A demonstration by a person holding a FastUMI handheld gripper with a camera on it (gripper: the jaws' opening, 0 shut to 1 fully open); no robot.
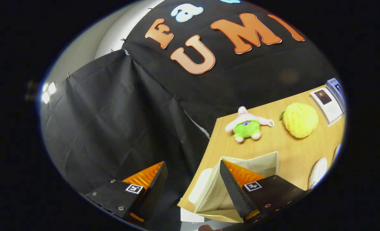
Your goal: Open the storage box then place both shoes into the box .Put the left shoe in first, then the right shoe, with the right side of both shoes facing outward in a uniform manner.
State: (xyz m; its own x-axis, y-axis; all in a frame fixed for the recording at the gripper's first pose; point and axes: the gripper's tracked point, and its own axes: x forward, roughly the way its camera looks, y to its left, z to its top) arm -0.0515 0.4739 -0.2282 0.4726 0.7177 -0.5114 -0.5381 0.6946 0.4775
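The gripper [193,187] has its fingers spread wide and empty, the beige fabric storage box [241,166] open-topped around the right finger, while a white shoe [318,171] beyond it awaits loading.

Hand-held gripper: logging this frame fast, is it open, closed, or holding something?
Hand-held gripper: open, fingers spread wide, holding nothing; one finger shows in front of the box.

Gripper [193,175] fingers spread wide, right finger [233,189] over cream storage box [257,162] — white shoe [318,171] beside it, on wooden table [289,150]
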